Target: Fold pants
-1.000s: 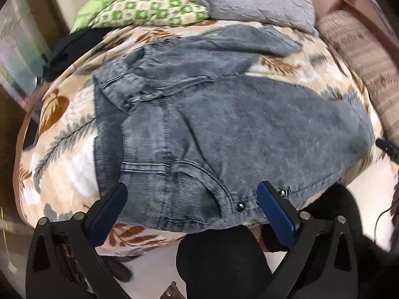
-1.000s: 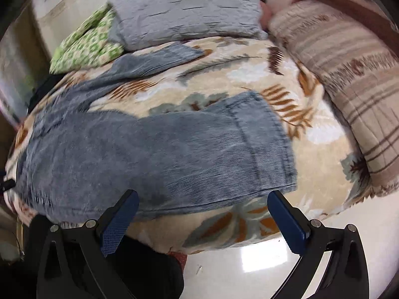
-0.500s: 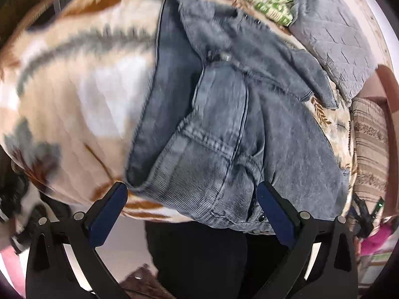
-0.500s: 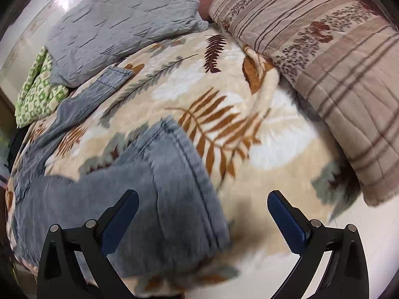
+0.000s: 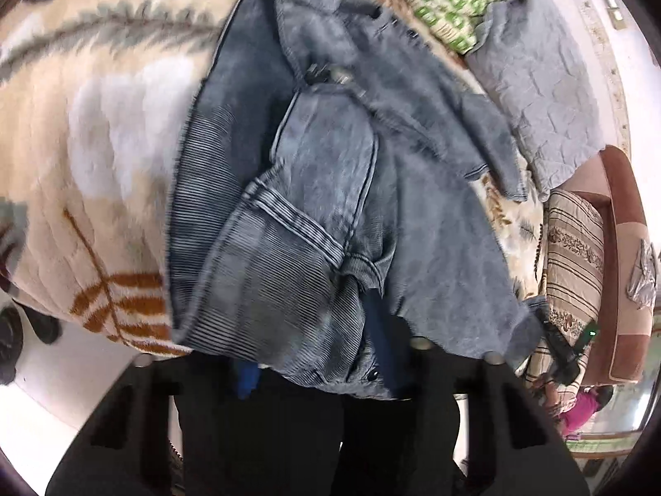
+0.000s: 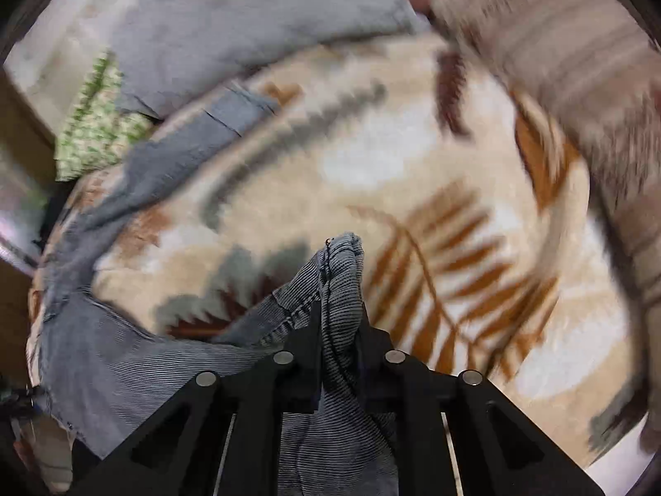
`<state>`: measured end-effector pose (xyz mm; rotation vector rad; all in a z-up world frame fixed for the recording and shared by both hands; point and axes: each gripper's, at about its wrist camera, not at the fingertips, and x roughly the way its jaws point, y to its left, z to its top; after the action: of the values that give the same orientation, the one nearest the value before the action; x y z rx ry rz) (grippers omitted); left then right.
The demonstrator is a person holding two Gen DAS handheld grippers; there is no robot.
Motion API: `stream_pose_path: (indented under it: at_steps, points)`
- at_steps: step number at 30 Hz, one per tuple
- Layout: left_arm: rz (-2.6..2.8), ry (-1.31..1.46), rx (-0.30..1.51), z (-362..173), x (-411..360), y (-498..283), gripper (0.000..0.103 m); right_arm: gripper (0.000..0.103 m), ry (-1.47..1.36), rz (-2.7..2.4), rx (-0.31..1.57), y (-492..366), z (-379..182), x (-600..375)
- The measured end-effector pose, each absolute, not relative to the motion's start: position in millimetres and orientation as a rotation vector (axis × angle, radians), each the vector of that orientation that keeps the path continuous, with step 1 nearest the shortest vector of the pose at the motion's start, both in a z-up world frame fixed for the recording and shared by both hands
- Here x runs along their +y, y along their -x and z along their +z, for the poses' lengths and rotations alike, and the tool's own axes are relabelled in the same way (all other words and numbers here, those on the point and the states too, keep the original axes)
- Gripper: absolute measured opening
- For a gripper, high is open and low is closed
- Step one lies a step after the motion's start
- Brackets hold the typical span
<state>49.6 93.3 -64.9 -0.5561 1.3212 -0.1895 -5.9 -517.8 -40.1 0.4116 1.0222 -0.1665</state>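
The bed (image 6: 433, 173), covered by a leaf-print blanket, carries the grey pants (image 5: 330, 190), which lie along its near edge: waist toward the left side, legs running to the right, the far leg splayed off toward the pillows (image 6: 231, 29) at the back. The step in hand appears to be the opening grasp for a first lengthwise fold, both ends taken up at the near edge. The right gripper (image 6: 338, 322) is clamped tight on a bunched leg hem, cloth standing up between its jaws. The left gripper (image 5: 318, 355) sits at the waistband by the pocket; denim drapes over its blue fingers (image 5: 382, 343), which look nearly closed on the cloth, though the drape hides the actual contact. The next move likely calls for lifting both ends together, keeping the near leg taut, and carrying it over onto the far leg.
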Motion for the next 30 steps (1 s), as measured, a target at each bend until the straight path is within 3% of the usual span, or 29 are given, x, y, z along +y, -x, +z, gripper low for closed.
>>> stream_pose_path:
  at_steps: [4,9,12,14,16,19,21,22,23,28,30]
  points:
    - [-0.129,0.469,1.371,-81.8,89.8,-53.4,0.031,0.013,-0.438,-0.203,0.936,11.1,-23.0,-537.6]
    - [-0.139,0.476,1.381,-86.0,97.7,-47.5,0.031,0.019,-0.471,-0.299,1.089,5.0,-74.6,-547.6]
    - [-0.176,0.458,1.361,-75.1,103.2,-40.3,0.034,0.041,-0.573,-0.288,1.005,24.5,-60.7,-557.5]
    - [-0.210,0.441,1.332,-68.5,103.3,-34.4,0.045,0.061,-0.610,-0.290,0.965,48.2,-47.4,-564.8]
    - [-0.235,0.426,1.303,-65.8,98.0,-30.0,0.059,0.067,-0.638,-0.296,0.945,73.3,-44.2,-569.0]
    - [-0.221,0.409,1.314,-73.9,83.7,-33.6,0.064,0.067,-0.707,-0.296,0.954,104.3,-57.2,-570.4]
    - [-0.209,0.419,1.343,-79.4,78.0,-37.5,0.064,0.062,-0.743,-0.280,0.964,116.2,-69.3,-565.2]
    - [-0.210,0.431,1.349,-79.9,74.9,-37.8,0.064,0.046,-0.734,-0.264,0.964,119.9,-71.9,-559.3]
    - [-0.213,0.440,1.343,-77.3,75.5,-36.9,0.064,0.017,-0.686,-0.249,0.968,120.5,-71.0,-549.6]
    - [-0.158,0.374,1.338,-76.1,75.8,-33.4,0.064,0.018,-0.492,-0.263,0.961,117.7,-49.4,-525.6]
    - [-0.114,0.364,1.403,-91.5,78.8,-34.0,0.062,0.020,-0.449,-0.305,1.051,111.5,-64.3,-529.1]
